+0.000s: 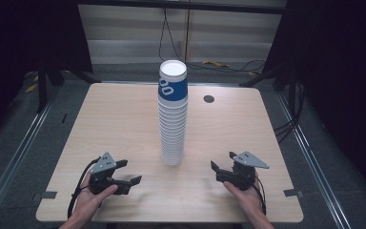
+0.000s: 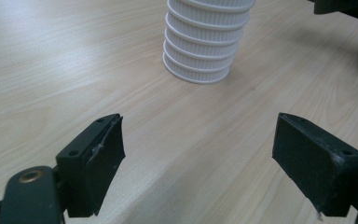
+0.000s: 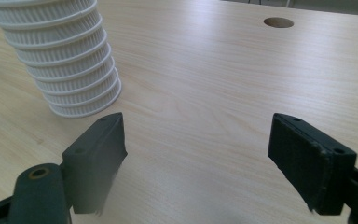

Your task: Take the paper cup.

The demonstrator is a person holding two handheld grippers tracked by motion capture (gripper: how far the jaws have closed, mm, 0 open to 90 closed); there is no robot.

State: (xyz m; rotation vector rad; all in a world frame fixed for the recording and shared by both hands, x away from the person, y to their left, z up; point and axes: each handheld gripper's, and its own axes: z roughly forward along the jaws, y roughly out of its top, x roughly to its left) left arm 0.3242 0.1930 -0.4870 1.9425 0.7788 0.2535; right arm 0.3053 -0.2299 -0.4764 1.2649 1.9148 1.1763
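High cam looks down/fwd on table (image 1: 124, 119); 2 gripper cams sit low, both sharing cup stack (image 1: 173, 114) base.

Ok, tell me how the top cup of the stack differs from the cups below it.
The top cup wears a blue band with white marks; the cups below look plain white with ribbed walls. The top cup shows its full side and its open mouth, while of each cup below a narrow ring shows. The top cup stands highest; the bottom one rests on the table. All are nested upright in one stack, between the open left gripper and right gripper.
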